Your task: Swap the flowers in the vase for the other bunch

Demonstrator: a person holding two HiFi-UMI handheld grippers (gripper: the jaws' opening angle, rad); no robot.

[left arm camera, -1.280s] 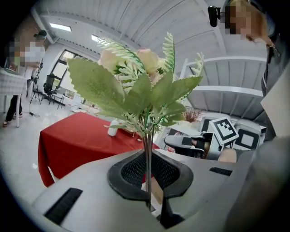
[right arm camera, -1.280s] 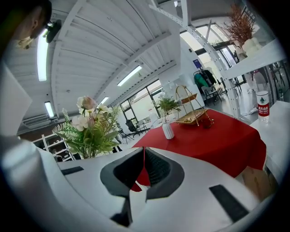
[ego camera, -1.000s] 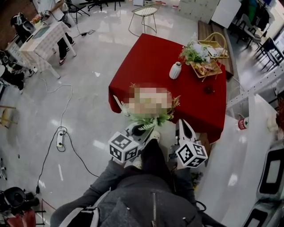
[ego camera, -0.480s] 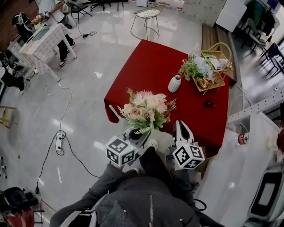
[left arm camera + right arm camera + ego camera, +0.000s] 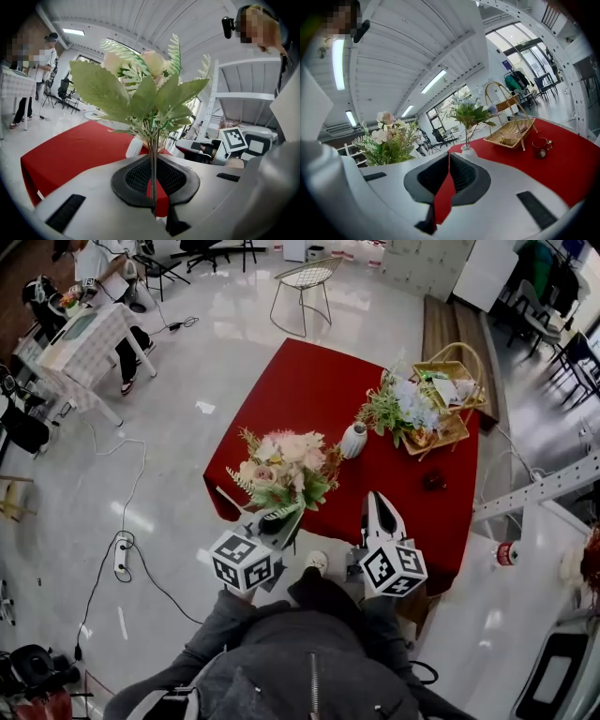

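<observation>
My left gripper is shut on the stems of a pink-and-cream flower bunch, held upright near the front left corner of the red table. In the left gripper view the thin stems stand clamped between the jaws, with green leaves above. A white vase on the table holds a bunch of blue-white flowers with greenery; it also shows ahead in the right gripper view, vase and flowers. My right gripper is shut and empty, over the table's front edge.
A wicker basket stands at the table's far right, with a small red cup nearer me. A wire chair stands beyond the table. A checked table with people is at the far left. A power strip and cable lie on the floor.
Both grippers have moved forward toward the red table, the left one carrying the pink bunch. The table and vase now lie closer to the grippers.
</observation>
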